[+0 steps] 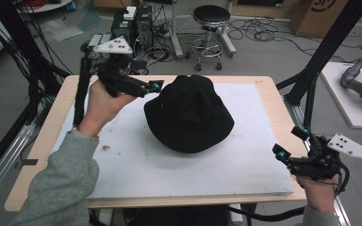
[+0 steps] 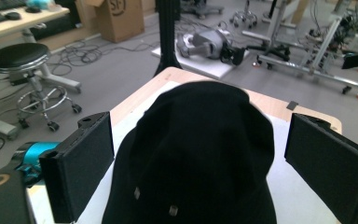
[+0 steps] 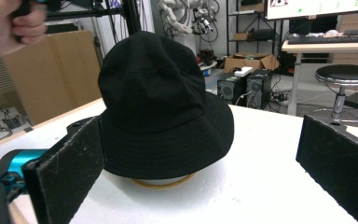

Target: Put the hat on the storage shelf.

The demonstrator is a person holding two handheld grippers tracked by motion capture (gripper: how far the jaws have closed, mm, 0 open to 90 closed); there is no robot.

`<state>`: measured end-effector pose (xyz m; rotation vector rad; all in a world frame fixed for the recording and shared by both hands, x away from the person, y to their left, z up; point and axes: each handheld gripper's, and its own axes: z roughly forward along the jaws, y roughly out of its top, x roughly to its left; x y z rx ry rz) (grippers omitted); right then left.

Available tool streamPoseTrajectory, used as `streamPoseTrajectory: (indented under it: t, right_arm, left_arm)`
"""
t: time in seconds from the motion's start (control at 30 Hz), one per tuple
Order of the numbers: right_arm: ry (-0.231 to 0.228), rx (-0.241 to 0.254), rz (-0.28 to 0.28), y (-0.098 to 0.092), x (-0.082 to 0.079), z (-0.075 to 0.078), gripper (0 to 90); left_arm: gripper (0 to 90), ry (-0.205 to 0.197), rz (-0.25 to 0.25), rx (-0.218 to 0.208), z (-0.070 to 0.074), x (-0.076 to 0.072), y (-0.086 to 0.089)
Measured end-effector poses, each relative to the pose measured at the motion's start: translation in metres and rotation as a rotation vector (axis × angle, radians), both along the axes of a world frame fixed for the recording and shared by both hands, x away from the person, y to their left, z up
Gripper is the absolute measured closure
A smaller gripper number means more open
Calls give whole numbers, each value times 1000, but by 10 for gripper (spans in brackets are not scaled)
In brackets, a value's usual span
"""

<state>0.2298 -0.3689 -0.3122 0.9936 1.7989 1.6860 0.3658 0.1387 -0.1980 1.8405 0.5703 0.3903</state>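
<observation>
Hat (image 1: 188,114): black, on the table (image 1: 179,165), dead ahead of both hand-held grippers.
Left hand-held gripper (image 1: 156,86): jaws wide, raised just beside the crown, holding nothing.
Right hand-held gripper (image 1: 291,143): jaws wide, well apart from the hat, at the table edge.

My left hand (image 1: 102,104) holds the left gripper (image 1: 153,86) raised at the far left, jaws spread wide. My right hand (image 1: 318,188) grips the right gripper (image 1: 291,142) low at the near right, jaws likewise apart.
</observation>
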Motion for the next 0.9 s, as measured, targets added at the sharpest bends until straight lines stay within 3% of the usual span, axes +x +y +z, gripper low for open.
streamPoseTrajectory:
  t: [0.2,0.43,0.67,0.9]
  right_arm:
    - [-2,13,-10,-2,6,-1,11]
    - [0,24,-18,-3,16,-3,11]
    - [22,26,-27,-1,26,-9,11]
    - [27,24,-56,1,31,-13,11]
  left_arm:
    - [82,-3,67,-19,-19,-18,41]
    - [81,5,148,-48,-45,-35,76]
    - [82,0,232,-88,-73,-60,101]
    - [82,-11,316,-96,-102,-83,120]
